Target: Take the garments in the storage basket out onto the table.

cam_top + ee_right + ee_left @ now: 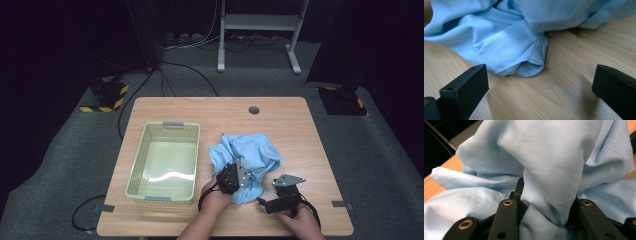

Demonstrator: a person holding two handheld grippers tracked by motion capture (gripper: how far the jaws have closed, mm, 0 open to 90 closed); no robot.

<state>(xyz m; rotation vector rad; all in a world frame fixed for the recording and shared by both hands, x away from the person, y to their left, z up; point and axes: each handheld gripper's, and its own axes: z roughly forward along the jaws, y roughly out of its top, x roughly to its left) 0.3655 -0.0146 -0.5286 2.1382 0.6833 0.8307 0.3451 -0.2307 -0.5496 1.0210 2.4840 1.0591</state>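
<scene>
Cloth: a light blue cloth [248, 155] lies crumpled on the wooden table [290, 125], right of centre, its near end lifted into a bunch.
Basket: a pale green basket [137, 165] stands to the left of the cloth, apart from it, nothing inside.
Left gripper: the left gripper [234, 176] is clenched on the cloth; in the left gripper view a thick fold [549, 195] runs down between the jaws and is pinched there.
Right gripper: the right gripper [281, 196] sits low at the near right, jaws spread wide, nothing between them; its own view shows a stitched hem corner [530, 67] resting on the table just ahead.
Risk, grip: the left hold looks to be on bunched layers, not one edge; a lift may drag the whole heap, or layers may slide out.
Risk, hem: the corner lies flat on the wood; jaws coming in too high could close on air, too low could scrape the table.
Risk, basket: trailing cloth swung left could catch the basket rim and shift it.
</scene>
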